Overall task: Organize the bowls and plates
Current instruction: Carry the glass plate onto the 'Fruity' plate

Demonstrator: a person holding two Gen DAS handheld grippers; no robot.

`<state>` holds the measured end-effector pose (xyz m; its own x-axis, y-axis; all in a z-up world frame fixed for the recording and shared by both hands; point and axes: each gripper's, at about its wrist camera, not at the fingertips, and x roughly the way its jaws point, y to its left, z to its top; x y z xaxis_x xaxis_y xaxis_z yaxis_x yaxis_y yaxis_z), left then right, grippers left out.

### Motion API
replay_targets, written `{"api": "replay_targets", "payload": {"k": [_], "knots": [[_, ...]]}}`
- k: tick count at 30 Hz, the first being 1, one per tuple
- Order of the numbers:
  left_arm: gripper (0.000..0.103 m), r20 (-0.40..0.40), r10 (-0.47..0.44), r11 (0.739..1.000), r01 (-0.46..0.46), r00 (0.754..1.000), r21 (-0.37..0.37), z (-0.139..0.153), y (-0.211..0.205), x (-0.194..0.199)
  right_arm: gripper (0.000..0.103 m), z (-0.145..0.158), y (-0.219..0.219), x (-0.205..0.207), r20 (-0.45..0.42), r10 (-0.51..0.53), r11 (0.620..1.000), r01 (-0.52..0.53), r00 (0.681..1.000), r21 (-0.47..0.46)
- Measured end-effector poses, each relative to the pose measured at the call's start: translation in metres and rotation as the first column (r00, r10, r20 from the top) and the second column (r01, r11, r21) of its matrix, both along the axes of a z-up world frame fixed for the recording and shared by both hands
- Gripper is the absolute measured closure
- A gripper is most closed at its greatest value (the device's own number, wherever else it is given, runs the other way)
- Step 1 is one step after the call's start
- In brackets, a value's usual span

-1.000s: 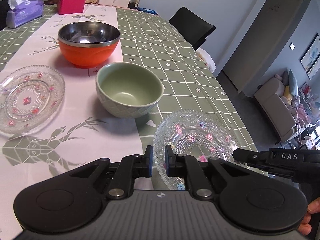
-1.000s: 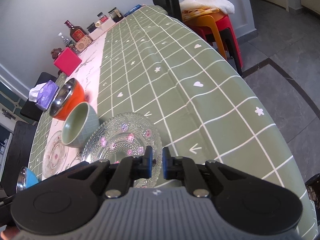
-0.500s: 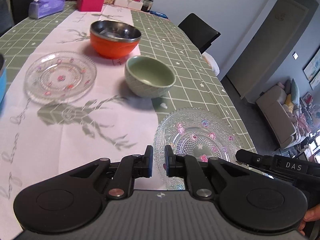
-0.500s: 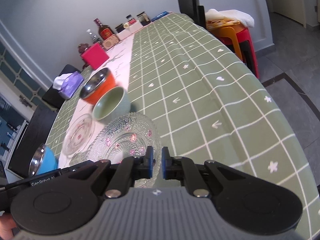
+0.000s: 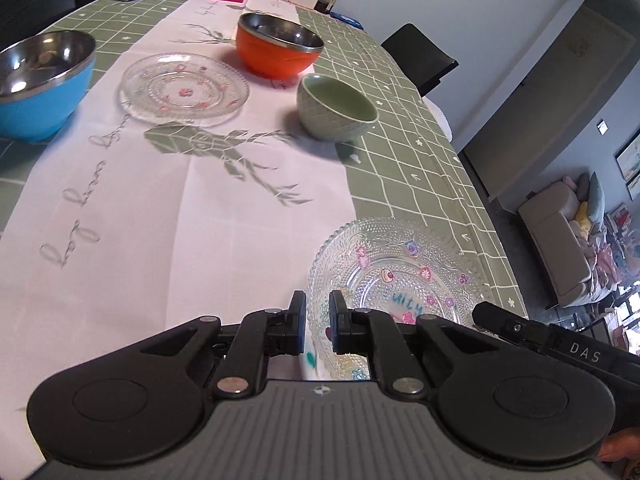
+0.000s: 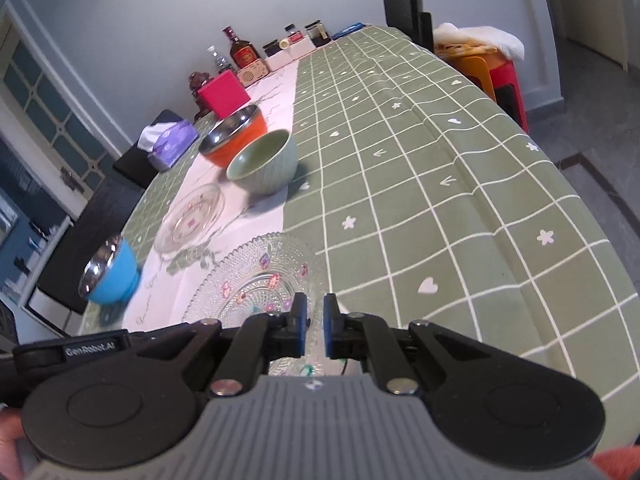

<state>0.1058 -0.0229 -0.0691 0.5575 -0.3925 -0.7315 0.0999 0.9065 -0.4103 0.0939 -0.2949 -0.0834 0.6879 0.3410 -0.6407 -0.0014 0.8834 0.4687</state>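
Gripping near glass plate (image 5: 400,276) by opposite rim edges, left gripper (image 5: 318,322) and right gripper (image 6: 315,325) both clamped; thin slick rim could slip, plate could drop onto green bowl (image 5: 337,107).

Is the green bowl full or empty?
Empty. The green bowl stands upright on the table and its inside shows bare and plain.

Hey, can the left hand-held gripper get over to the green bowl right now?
Probably not yet: the left hand-held gripper is shut on the near glass plate. Otherwise, only bare table runner lies before the green bowl.
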Motion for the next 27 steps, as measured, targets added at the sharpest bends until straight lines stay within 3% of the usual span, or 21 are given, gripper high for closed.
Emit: {"api": "replay_targets", "payload": {"k": [27], "knots": [[0.091, -0.039, 0.014, 1.0, -0.015, 0.999, -0.026, -0.013, -0.004, -0.014, 0.093, -0.012, 0.022, -0.009, -0.062, -0.015, 0.978, 0.002, 0.998, -0.211]]}}
